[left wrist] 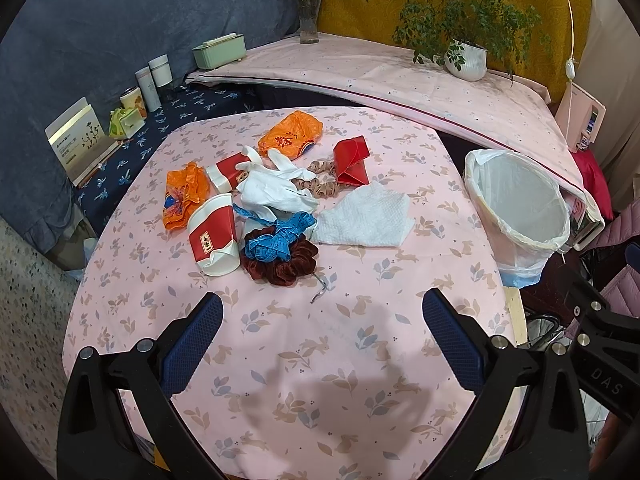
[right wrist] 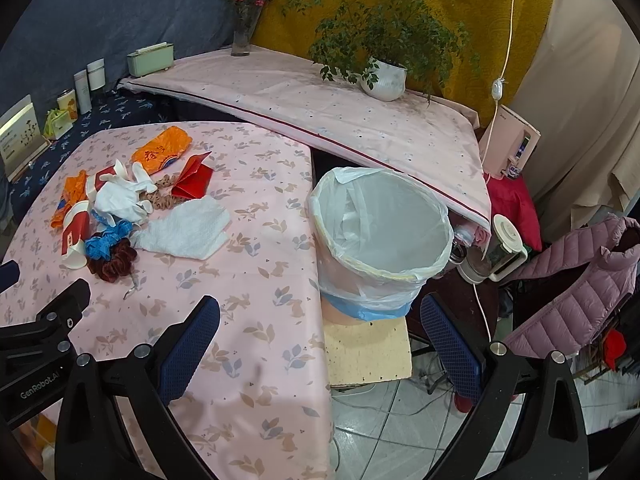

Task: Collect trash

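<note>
Both grippers — left [left wrist: 322,336], right [right wrist: 320,340] — hang with jaws spread and empty. The trash heap [left wrist: 276,196] lies at 11 o'clock on the table [left wrist: 320,400]; the bin [left wrist: 520,208] stands off its 2 o'clock edge. Risk: scrunchies [left wrist: 284,260] tangled in with the tape [left wrist: 276,236] get binned too — or a careless reach tips the light bin.

Open left claw [left wrist: 322,308] hovers before trash pile [left wrist: 276,196] beside bin [left wrist: 520,216].
</note>
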